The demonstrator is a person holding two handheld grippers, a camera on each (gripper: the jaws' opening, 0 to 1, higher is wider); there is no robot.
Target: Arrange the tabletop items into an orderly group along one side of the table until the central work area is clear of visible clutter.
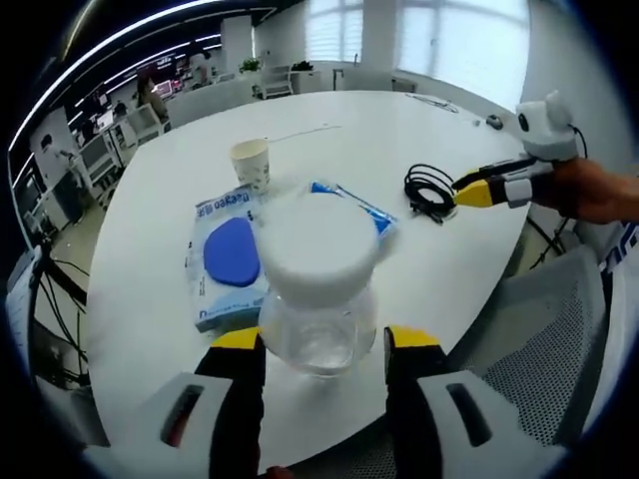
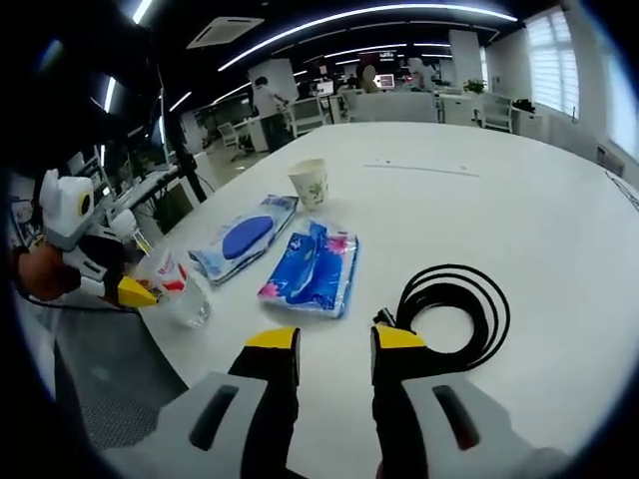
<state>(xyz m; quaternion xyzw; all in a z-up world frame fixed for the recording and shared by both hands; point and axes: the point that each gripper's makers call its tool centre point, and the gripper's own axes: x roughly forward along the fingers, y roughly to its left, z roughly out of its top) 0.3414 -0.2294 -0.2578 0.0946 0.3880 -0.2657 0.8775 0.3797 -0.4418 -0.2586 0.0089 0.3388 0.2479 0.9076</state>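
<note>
Left gripper (image 1: 324, 349) grasps the clear jar (image 1: 318, 334), white lid (image 1: 318, 249) on, low centre of its view; I judge I'm mid-carry and must set it edgeward. Right gripper (image 2: 334, 344) is released beside the black cable (image 2: 449, 309). Beyond, right gripper view shows the blue tissue pack (image 2: 310, 267), wipes pack (image 2: 245, 239), paper cup (image 2: 310, 182) unobstructed.

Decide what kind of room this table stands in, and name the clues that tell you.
Most likely an open-plan office. Behind the big white table run rows of desks with monitors, office chairs and long ceiling strip lights, with blinds on the windows.
</note>
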